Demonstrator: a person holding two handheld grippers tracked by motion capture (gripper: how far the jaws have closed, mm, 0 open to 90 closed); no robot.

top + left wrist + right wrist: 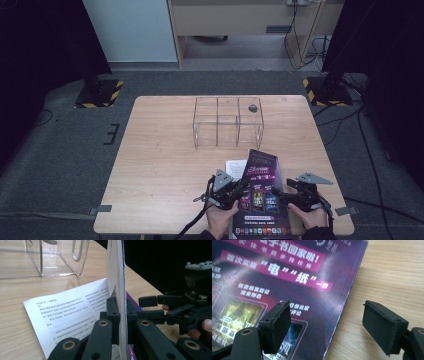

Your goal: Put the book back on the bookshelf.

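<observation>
Left gripper point(239, 189) clamped tight on the left edge of the purple magazine point(261, 192), jaws closed hard on the thin cover, which stands on edge between them in the left gripper view. Right gripper point(280, 192) at three o'clock of the magazine, jaws gaping wide, one pad over the cover, the other over bare wood, nothing held. Magazine lying at the six o'clock edge of the wooden counter point(160, 165), between the two hands, its far corner pointing towards twelve.

Probably a lift or an opening of the cover under way. To do it well: keep the left grip near the edge so the paper does not crease; raise slowly, letting the cover hinge rather than dragging the whole magazine; bring the right jaws down astride the right edge before closing, so that one pad slides under and one stays on top; avoid catching the loose sheet below.

Count: one magazine; one printed white sheet point(235, 166) at ten o'clock of the magazine, partly tucked beneath it; one clear acrylic organiser point(227, 121) with several compartments at twelve o'clock, well apart, a small dark object point(252, 107) in its far right compartment; two grippers.
</observation>
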